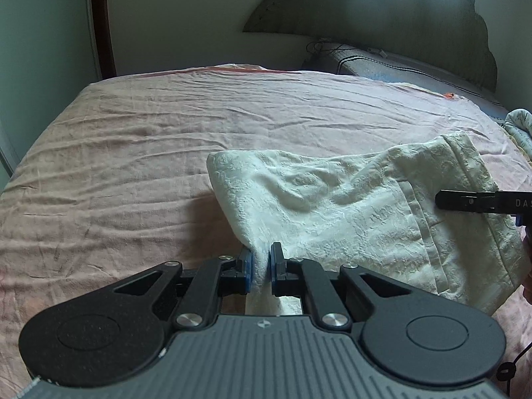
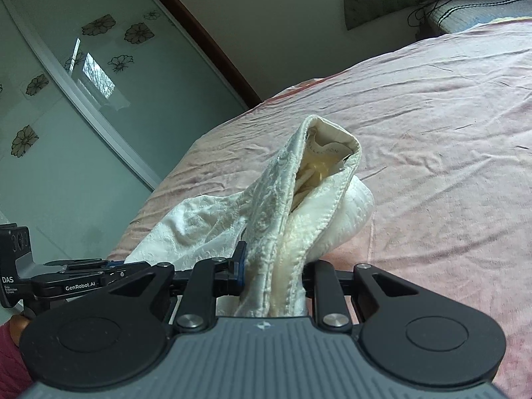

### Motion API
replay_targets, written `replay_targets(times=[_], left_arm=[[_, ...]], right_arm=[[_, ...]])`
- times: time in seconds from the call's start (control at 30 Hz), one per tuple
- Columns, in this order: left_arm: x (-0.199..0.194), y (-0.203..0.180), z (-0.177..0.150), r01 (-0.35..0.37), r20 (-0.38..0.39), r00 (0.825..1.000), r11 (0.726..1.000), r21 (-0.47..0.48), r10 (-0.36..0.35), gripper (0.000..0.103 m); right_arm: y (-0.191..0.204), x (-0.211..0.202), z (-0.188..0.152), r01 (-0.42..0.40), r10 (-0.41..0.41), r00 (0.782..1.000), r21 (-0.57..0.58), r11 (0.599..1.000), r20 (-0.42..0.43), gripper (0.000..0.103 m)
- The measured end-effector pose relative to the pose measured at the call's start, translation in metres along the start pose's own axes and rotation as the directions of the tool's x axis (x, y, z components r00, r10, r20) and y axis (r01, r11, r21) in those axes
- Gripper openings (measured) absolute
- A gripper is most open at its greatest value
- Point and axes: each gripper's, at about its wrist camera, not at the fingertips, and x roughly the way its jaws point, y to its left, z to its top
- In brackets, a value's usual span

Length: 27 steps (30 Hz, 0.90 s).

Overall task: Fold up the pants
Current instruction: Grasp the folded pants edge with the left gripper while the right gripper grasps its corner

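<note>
The cream textured pants (image 1: pixel 349 206) are bunched over the pink bedsheet (image 1: pixel 133 139). My left gripper (image 1: pixel 261 267) is shut on a pinch of the fabric at its near edge. My right gripper (image 2: pixel 274 274) is shut on the thick waistband end of the pants (image 2: pixel 299 206), which stands up from the jaws with the inner label showing. The right gripper also shows in the left wrist view (image 1: pixel 478 201), at the right side of the pants. The left gripper shows in the right wrist view (image 2: pixel 83 274) at the left, beside the cloth.
A wide pink bedsheet (image 2: pixel 449 116) stretches beyond the pants. A dark padded headboard (image 1: pixel 382 26) and a grey pillow (image 1: pixel 399 66) stand at the far right. A glass wardrobe door with flower decals (image 2: pixel 66 83) stands left of the bed. Patterned bedding (image 1: pixel 520 126) lies at the right edge.
</note>
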Motion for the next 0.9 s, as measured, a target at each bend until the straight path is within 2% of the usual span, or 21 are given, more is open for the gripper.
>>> replay_targets(times=[0.2,0.27,0.3,0.33,0.4,0.43,0.47,0.5,0.57,0.6,0.63,0.67,0.7,0.8,0.87,0.9], left_arm=[[0.002,-0.001,-0.001,-0.006,-0.005,1.0,1.0,0.003,0.006,0.011],[0.005,-0.001,-0.002,-0.01,-0.011,1.0,1.0,0.001,0.01,0.014],[0.006,-0.001,-0.003,-0.008,-0.017,1.0,1.0,-0.002,0.008,0.021],[0.008,0.0,-0.003,0.003,-0.026,1.0,1.0,-0.008,-0.003,0.029],[0.013,0.004,-0.005,0.03,-0.046,0.998,0.999,-0.038,-0.032,0.038],[0.015,0.007,-0.005,0.042,-0.054,0.998,0.997,-0.058,-0.046,0.041],[0.018,0.01,-0.006,0.056,-0.06,0.996,0.995,-0.079,-0.061,0.042],[0.021,0.012,-0.006,0.07,-0.066,0.995,0.992,-0.101,-0.077,0.042],[0.028,0.017,-0.006,0.079,-0.071,0.993,0.986,-0.147,-0.09,0.043],[0.031,0.018,-0.006,0.073,-0.072,0.994,0.984,-0.163,-0.086,0.029],[0.031,0.018,-0.007,0.069,-0.065,0.995,0.983,-0.172,-0.081,0.02],[0.029,0.017,-0.007,0.061,-0.05,0.996,0.983,-0.171,-0.07,0.016],[0.024,0.014,-0.007,0.052,-0.033,0.998,0.987,-0.155,-0.058,0.013],[0.007,0.004,-0.003,0.034,0.04,0.999,0.995,-0.096,-0.03,0.011],[0.008,-0.002,-0.001,0.027,0.034,0.999,0.998,-0.063,-0.025,0.012],[0.012,-0.003,-0.001,0.014,0.01,1.0,0.998,-0.054,-0.013,0.016]], right_arm=[[0.002,0.006,0.002,0.005,-0.005,1.0,0.015,1.0,0.001,0.021],[0.001,0.007,0.002,0.004,-0.004,1.0,0.024,1.0,0.001,0.021],[0.0,0.008,0.001,0.0,0.0,1.0,0.034,0.999,0.001,0.021],[-0.002,0.009,0.002,-0.008,0.009,1.0,0.049,0.999,-0.005,0.023],[-0.008,0.014,0.002,0.001,0.001,1.0,0.08,0.997,-0.031,0.032],[-0.011,0.016,0.002,0.019,-0.015,0.999,0.091,0.996,-0.049,0.045],[-0.012,0.018,0.001,0.029,-0.023,0.997,0.092,0.995,-0.067,0.053],[-0.013,0.022,0.0,0.026,-0.018,0.996,0.089,0.996,-0.086,0.053],[-0.012,0.028,-0.001,0.009,0.001,0.994,0.1,0.995,-0.106,0.051],[-0.011,0.031,0.0,0.008,0.004,0.994,0.11,0.994,-0.109,0.047],[-0.009,0.034,0.001,0.015,-0.003,0.994,0.11,0.994,-0.108,0.032],[-0.006,0.034,0.003,0.023,-0.014,0.995,0.096,0.995,-0.1,0.025],[-0.001,0.033,0.004,0.03,-0.024,0.996,0.074,0.997,-0.088,0.023],[0.014,0.022,0.01,0.024,-0.023,0.999,0.001,1.0,-0.027,0.02],[0.019,0.018,0.013,0.025,-0.025,1.0,-0.032,0.999,-0.003,0.02],[0.018,0.021,0.014,0.043,-0.044,0.999,-0.033,0.999,-0.008,0.021]])
